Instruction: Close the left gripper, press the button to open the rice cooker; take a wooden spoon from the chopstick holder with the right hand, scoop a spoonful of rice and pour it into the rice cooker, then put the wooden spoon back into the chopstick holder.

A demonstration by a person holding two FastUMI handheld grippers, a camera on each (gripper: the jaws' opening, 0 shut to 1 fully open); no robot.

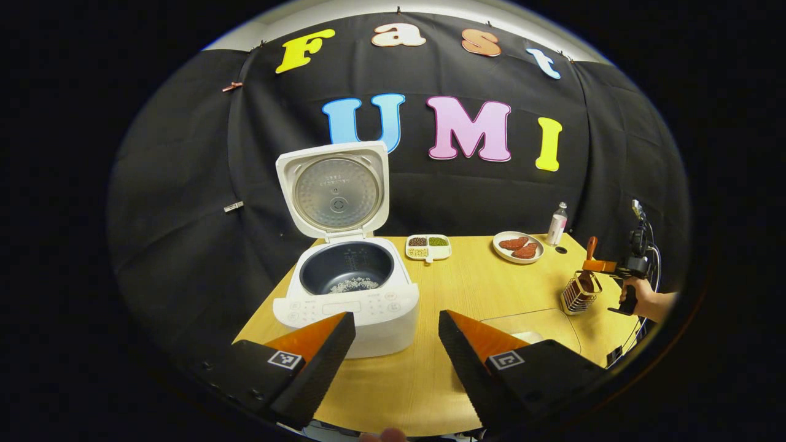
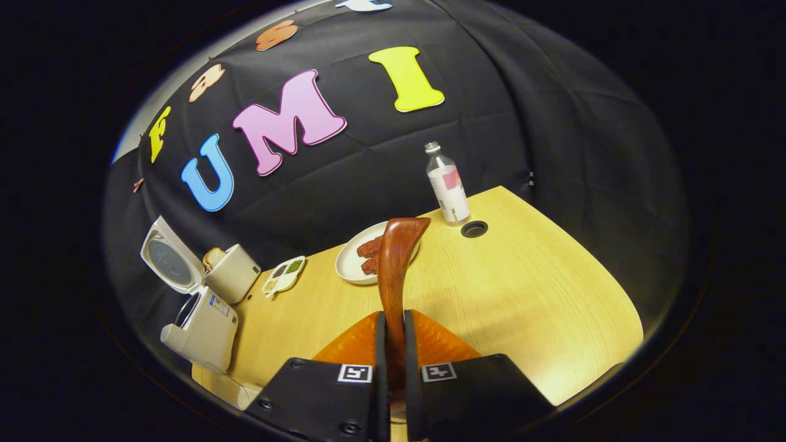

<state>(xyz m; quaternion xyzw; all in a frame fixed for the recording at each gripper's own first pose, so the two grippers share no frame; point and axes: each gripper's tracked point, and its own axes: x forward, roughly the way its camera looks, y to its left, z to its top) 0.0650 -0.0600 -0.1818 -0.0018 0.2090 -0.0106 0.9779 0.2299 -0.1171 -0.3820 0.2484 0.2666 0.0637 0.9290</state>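
Cooker (image 1: 353, 288): on the table's (image 1: 430, 380) left side, lid (image 1: 334, 190) raised upright, some rice (image 1: 354, 284) in the dark inner pot.
Left gripper (image 1: 396, 334): jaws wide apart, empty, held just in front of the cooker's control panel.
Right gripper (image 2: 393, 344): jaws narrow, clamped on the spoon (image 2: 396, 270) handle, which rises between the fingers.
Spoon position: in the left gripper view its bowl end sits in the holder (image 1: 580, 294) near the table's right edge; the gripper grips the handle above.
Surroundings: divided dish (image 1: 428, 247) of grains just behind the cooker; plate (image 1: 517, 247) with red pieces and a bottle (image 1: 557, 224) at the back right; clear container (image 1: 540, 325) in front of the holder.
Obstructions: nothing between cooker and holder except bare table.
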